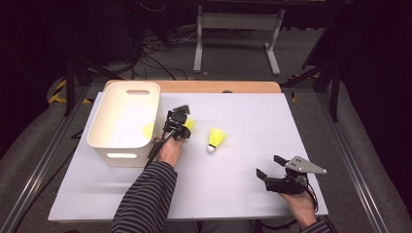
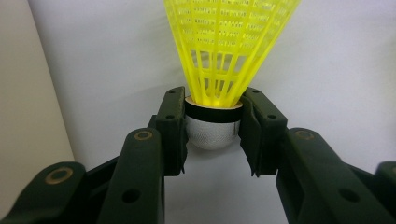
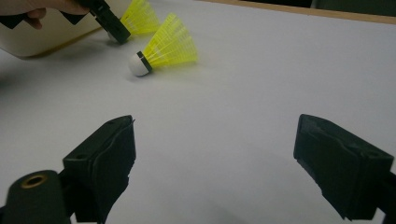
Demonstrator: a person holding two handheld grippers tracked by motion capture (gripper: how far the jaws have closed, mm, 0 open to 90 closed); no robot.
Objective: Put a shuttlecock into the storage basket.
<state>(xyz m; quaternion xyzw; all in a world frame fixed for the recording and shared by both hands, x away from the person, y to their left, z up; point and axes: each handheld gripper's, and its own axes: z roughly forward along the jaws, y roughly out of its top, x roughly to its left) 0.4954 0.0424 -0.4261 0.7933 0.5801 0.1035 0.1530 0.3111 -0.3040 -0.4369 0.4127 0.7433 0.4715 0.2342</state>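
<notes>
The left gripper (image 2: 212, 128) has its two black jaws closed against the sides of a yellow shuttlecock (image 2: 219, 60), pinching its white cork base just under the black band, with the plastic skirt fanning away from the jaws; in the high view this left gripper (image 1: 178, 127) sits just beside the right wall of the white bin (image 1: 104, 133), with the yellow skirt (image 1: 190, 124) poking out at its right, over the white table (image 1: 243, 170); a patch of yellow shows inside the bin near that wall, though what it is cannot be told; a second shuttlecock (image 1: 215, 139) lies on the table near the left gripper, apart from it, cork end toward the person; the right gripper (image 1: 270, 167) is held over the table's near right part, well apart from both shuttlecocks, its jaws spread wide with nothing between them; its own view shows the second shuttlecock (image 3: 161, 49) lying on its side farther off.
</notes>
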